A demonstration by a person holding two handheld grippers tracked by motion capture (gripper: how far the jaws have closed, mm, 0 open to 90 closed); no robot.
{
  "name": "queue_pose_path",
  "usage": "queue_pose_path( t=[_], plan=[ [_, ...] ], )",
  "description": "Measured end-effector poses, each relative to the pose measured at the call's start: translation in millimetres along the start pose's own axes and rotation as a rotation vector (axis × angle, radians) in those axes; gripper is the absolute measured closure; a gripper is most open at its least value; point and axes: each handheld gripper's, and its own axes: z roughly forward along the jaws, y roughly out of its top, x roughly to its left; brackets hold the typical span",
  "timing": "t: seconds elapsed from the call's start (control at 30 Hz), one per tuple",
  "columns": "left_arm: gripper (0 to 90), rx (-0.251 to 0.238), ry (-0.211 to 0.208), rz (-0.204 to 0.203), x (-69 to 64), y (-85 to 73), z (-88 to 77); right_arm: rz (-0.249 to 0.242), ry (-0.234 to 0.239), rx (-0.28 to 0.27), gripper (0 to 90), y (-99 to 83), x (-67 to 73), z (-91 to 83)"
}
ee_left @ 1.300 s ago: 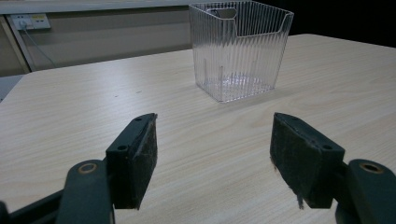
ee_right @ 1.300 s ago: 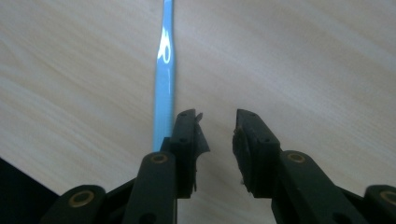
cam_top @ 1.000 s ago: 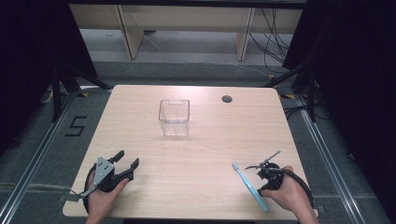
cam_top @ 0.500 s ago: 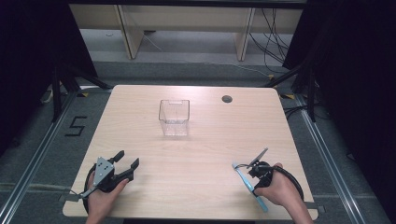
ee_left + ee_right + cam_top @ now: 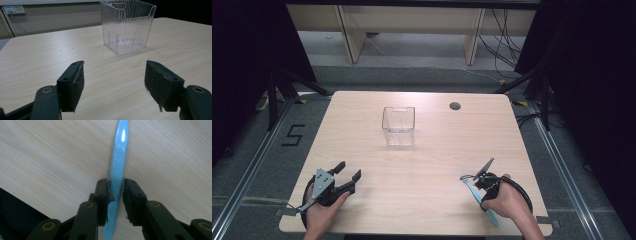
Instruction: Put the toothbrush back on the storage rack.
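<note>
A blue plastic knife (image 5: pixel 119 162) lies flat on the wooden table (image 5: pixel 432 150) near its front right corner; its handle end (image 5: pixel 490 216) sticks out from under the person's right hand. My right gripper (image 5: pixel 116 195) points down at the table, and its jaws have closed on the knife's serrated middle, pads against both edges. My left gripper (image 5: pixel 348 172) rests at the front left, held by the left hand, jaws wide open and nothing between them (image 5: pixel 113 85). A clear ribbed plastic box (image 5: pixel 398 125) stands upright and empty at mid-table, straight ahead of the left gripper (image 5: pixel 127 23).
A round cable hole (image 5: pixel 455 106) sits near the table's far edge. The table's front edge runs close under both hands. Wooden shelf legs (image 5: pixel 347 35) and cables stand on the floor beyond the table; a "5" mark (image 5: pixel 293 135) is on the floor at left.
My right gripper has shifted left and a little down onto the blue knife, which now sits between its jaws. The left gripper and the clear box have not moved.
</note>
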Motion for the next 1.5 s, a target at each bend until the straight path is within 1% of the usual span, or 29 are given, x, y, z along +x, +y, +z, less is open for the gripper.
queue_pose_path(
  t=[0.03,0.07,0.1,0.13,0.17,0.23,0.27,0.33,0.37,0.43,0.47,0.6,0.63,0.77,0.83,0.93,0.97,1.0,1.1,1.13,1.17,1.2,1.23,1.33,1.37,1.43,1.5],
  plan=[
    [31.5,0.000,0.000,0.001,0.0,0.0,0.0,-0.009,-0.010,0.002,73.6,0.3,-0.2,-0.1],
    [31.6,0.001,-0.001,0.001,-0.1,0.0,0.0,-0.022,-0.006,-0.002,73.6,0.3,-1.3,0.5],
    [31.6,0.001,-0.001,0.000,-0.1,0.0,0.0,-0.017,-0.001,0.000,73.7,0.6,-0.3,0.2],
    [31.6,0.001,-0.001,0.001,0.0,0.0,-0.1,-0.024,-0.004,-0.002,73.8,0.6,-0.3,0.8],
    [31.6,0.001,-0.001,-0.001,-0.1,0.0,-0.1,-0.006,-0.006,0.002,74.0,0.5,1.0,0.7],
    [31.5,0.000,-0.001,-0.002,-0.1,0.0,-0.2,0.005,0.001,0.005,74.2,1.0,1.9,1.2],
    [31.6,0.000,-0.002,-0.002,-0.1,0.0,-0.1,-0.012,-0.006,0.002,74.3,1.1,1.2,1.6],
    [31.6,0.001,-0.002,-0.002,-0.2,0.0,-0.2,-0.011,0.001,0.013,74.5,1.6,1.2,2.2],
    [31.5,0.001,-0.003,-0.001,-0.1,0.0,-0.1,-0.006,-0.011,0.012,74.7,1.6,2.3,2.1],
    [31.5,0.001,-0.003,-0.002,-0.1,0.0,-0.2,0.001,-0.016,0.014,75.4,1.8,3.3,2.7],
    [31.6,0.000,-0.003,-0.004,-0.2,0.0,-0.1,-0.019,-0.013,0.009,76.0,2.1,1.9,3.6],
    [31.6,0.001,-0.003,-0.003,-0.2,0.0,-0.1,-0.025,-0.016,0.005,77.9,2.3,1.7,3.8],
    [31.5,0.001,-0.003,-0.002,-0.2,0.0,-0.1,-0.014,-0.021,0.007,78.3,2.6,2.7,3.6],
    [31.5,0.002,-0.003,-0.002,-0.3,0.0,-0.1,-0.009,-0.019,0.011,78.8,3.0,2.9,4.4],
    [31.5,0.001,-0.003,-0.004,-0.3,0.0,0.0,-0.022,-0.022,0.002,78.9,2.5,1.8,4.8],
    [31.4,0.002,-0.004,-0.004,-0.3,0.0,-0.1,-0.024,-0.021,0.002,79.0,2.3,1.4,4.7],
    [31.5,0.002,-0.003,-0.004,-0.3,0.0,0.0,-0.002,-0.020,0.002,79.1,1.9,2.8,4.5],
    [31.5,0.003,-0.004,-0.003,-0.4,0.0,0.0,-0.003,-0.025,0.002,79.1,1.8,3.3,4.0],
    [31.5,0.004,-0.003,-0.002,-0.3,0.1,0.1,0.008,-0.025,-0.009,79.2,1.8,3.4,1.4],
    [31.5,0.021,0.003,0.000,-0.6,0.7,-1.2,0.018,-0.020,-0.016,79.2,1.9,3.1,-0.4],
    [31.5,0.020,0.002,0.000,-0.6,0.7,-1.0,0.016,-0.025,-0.027,79.2,1.6,2.7,-2.0],
    [31.5,0.020,0.002,0.003,-0.6,0.8,-1.0,0.027,-0.022,-0.031,79.2,1.8,3.3,-4.7],
    [31.5,0.021,0.003,0.003,-0.6,0.8,-1.1,0.016,-0.027,-0.045,79.2,1.5,2.0,-6.3],
    [31.5,0.020,0.002,0.003,-0.9,0.7,-1.0,0.001,-0.027,-0.058,79.2,2.0,0.5,-10.0],
    [31.5,0.020,0.002,0.003,-0.9,0.7,-1.0,0.013,-0.024,-0.069,79.2,1.8,1.1,-10.9],
    [31.5,0.020,0.002,0.002,-1.0,0.7,-0.9,0.029,-0.035,-0.078,79.3,1.8,2.2,-13.4],
    [31.5,0.020,0.002,0.002,-1.1,0.7,-0.8,0.047,-0.041,-0.099,79.3,2.1,3.0,-14.7]
  ],
)
